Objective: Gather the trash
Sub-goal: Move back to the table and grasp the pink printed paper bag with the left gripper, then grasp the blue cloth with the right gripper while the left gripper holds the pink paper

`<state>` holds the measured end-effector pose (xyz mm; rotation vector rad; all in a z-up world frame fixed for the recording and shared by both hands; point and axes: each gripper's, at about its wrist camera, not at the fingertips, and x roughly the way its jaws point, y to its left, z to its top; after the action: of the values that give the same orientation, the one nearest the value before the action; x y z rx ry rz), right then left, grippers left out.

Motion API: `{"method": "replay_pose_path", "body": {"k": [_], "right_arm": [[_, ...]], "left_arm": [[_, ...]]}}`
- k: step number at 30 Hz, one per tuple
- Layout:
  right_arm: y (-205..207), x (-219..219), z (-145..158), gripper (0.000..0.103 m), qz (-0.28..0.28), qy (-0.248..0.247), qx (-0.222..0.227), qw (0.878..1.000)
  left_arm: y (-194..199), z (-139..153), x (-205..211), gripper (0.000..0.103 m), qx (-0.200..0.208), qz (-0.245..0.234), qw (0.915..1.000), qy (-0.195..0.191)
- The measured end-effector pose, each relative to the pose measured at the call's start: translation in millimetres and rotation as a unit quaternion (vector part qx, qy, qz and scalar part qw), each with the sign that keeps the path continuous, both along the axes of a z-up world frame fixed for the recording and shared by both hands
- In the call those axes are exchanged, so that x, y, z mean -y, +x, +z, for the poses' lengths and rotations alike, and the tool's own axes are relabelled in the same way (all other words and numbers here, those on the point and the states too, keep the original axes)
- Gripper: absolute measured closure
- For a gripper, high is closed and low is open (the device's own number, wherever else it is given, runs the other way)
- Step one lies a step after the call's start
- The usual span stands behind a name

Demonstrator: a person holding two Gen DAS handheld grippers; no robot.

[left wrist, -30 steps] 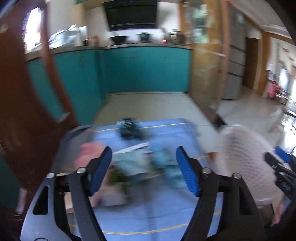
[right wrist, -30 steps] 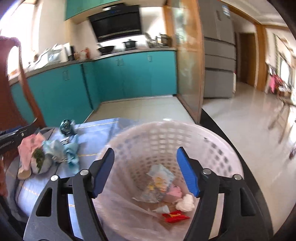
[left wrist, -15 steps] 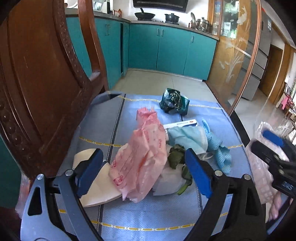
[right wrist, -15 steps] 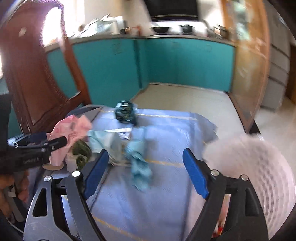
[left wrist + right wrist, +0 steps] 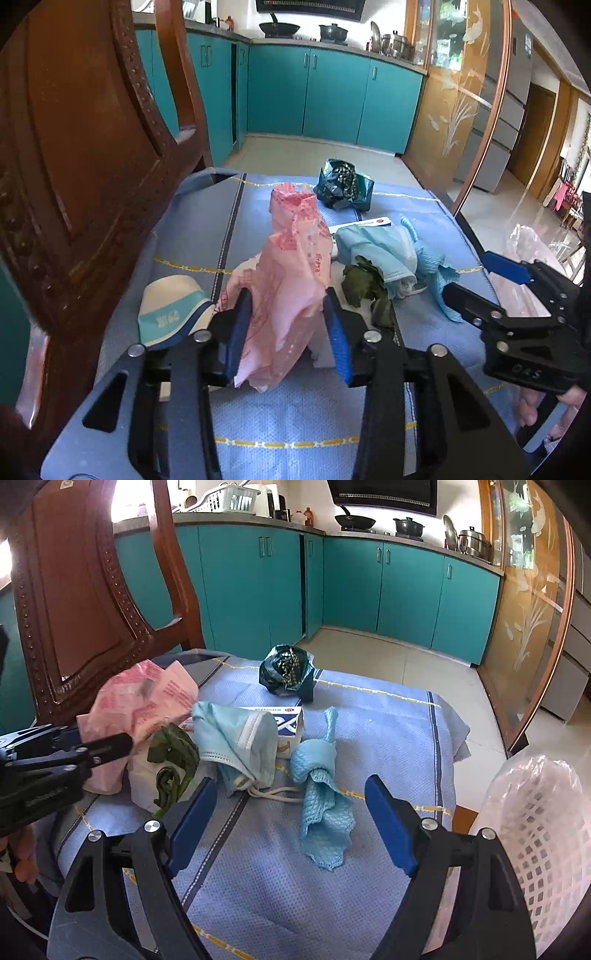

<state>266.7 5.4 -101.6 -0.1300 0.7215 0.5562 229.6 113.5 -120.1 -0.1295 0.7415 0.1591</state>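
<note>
A crumpled pink plastic bag [image 5: 295, 266] stands at the left of the trash pile. My left gripper [image 5: 286, 328] is around its lower part, its jaws closing with both pads pressing the plastic. From the right wrist view the same bag [image 5: 147, 694] shows behind the left gripper's fingers [image 5: 107, 744]. My right gripper [image 5: 291, 812] hangs open over the table, nothing between its pads, with a twisted blue cloth [image 5: 321, 801] just beyond them. A blue face mask [image 5: 236, 734], a green leaf [image 5: 173, 757], a small box [image 5: 288, 720] and a dark green wrapper [image 5: 288, 672] lie nearby.
The table wears a blue cloth [image 5: 369, 720]. A white lattice basket [image 5: 543, 830] lined with clear plastic stands at the right edge. A squashed paper cup [image 5: 170, 310] lies left of the pink bag. A carved wooden chair [image 5: 74, 590] rises close on the left.
The left jaws have narrowed from wide apart onto the pink bag, and that gripper has come lower and closer. The right gripper has drawn nearer the blue cloth, still open.
</note>
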Motion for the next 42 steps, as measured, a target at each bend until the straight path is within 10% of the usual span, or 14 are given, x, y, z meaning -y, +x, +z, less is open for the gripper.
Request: {"method": "replay_pose_path", "body": {"k": [17, 27, 42], "right_arm": [[28, -5, -24, 0.023, -0.052, -0.039, -0.038, 0.997], [40, -23, -41, 0.095, -0.034, -0.071, -0.069, 0.995], [-38, 21, 6, 0.096, 0.035, 0.001, -0.006, 0.999]], "left_arm": [[-69, 61, 0, 0.066, 0.093, 0.017, 0.9955, -0.005], [-74, 63, 8, 0.065, 0.091, 0.013, 0.9958, 0.001], [-85, 68, 14, 0.065, 0.096, 0.006, 0.9954, 0.001]]}}
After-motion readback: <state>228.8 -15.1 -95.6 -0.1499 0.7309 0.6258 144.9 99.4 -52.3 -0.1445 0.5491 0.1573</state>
